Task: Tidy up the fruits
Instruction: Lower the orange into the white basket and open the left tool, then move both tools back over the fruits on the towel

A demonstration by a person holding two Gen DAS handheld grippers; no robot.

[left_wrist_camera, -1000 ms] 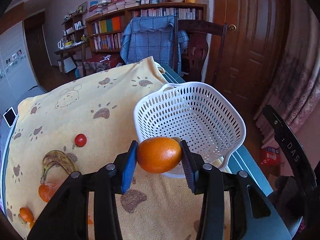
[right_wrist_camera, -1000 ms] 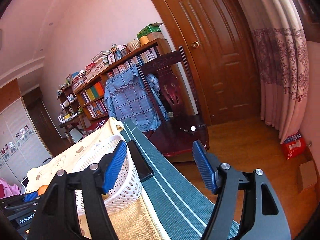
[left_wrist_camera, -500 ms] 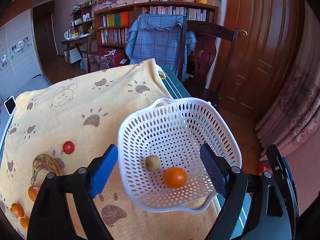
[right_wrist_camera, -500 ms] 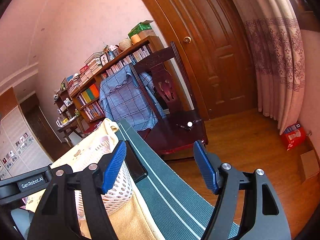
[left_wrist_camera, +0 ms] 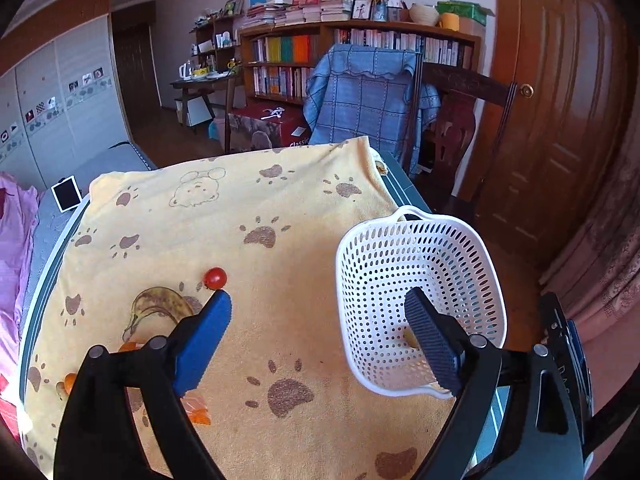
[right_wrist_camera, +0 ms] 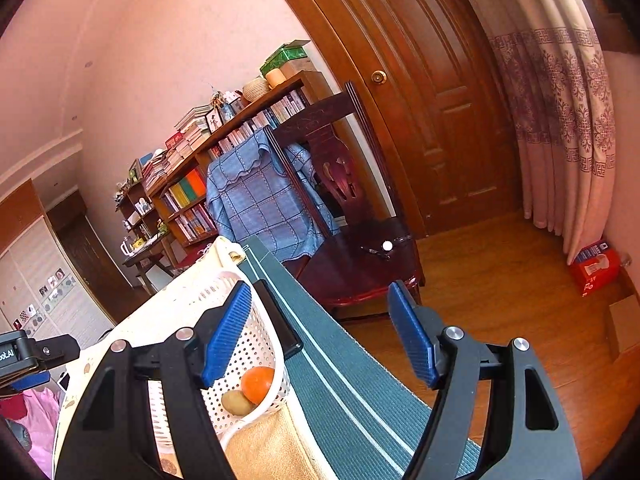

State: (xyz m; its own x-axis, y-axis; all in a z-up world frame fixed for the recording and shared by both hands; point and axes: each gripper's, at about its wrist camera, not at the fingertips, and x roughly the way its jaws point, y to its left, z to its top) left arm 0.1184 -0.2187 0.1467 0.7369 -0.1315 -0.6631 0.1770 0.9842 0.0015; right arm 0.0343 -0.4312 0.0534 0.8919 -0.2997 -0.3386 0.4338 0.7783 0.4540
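My left gripper point(left_wrist_camera: 318, 304) hovers above the yellow paw-print towel point(left_wrist_camera: 248, 216), its jaws opening wide with nothing between them. Its right finger overlaps the white perforated basket point(left_wrist_camera: 460, 264). In the right wrist view the basket point(right_wrist_camera: 266, 354) holds an orange point(right_wrist_camera: 258, 382) and a brownish round fruit point(right_wrist_camera: 236, 402). On the towel lie a cherry tomato point(left_wrist_camera: 215, 278), a spotted banana point(left_wrist_camera: 160, 312), orange segments point(left_wrist_camera: 198, 408) and a small orange point(left_wrist_camera: 70, 380). My right gripper point(right_wrist_camera: 318, 296) is open and empty, beside the basket above the table's right edge.
A green striped mat point(right_wrist_camera: 340, 380) runs along the table's right edge with a black flat object point(right_wrist_camera: 280, 320) on it. A dark wooden chair point(right_wrist_camera: 360, 256) with a blue blanket point(left_wrist_camera: 360, 100) stands behind, then bookshelves point(left_wrist_camera: 360, 40) and a door point(right_wrist_camera: 420, 120). Pink cloth point(left_wrist_camera: 12, 248) lies at left.
The left gripper let go of the orange, which now lies in the basket. Its jaws spread wide and it rose and swung left over the towel. The right gripper stayed put.
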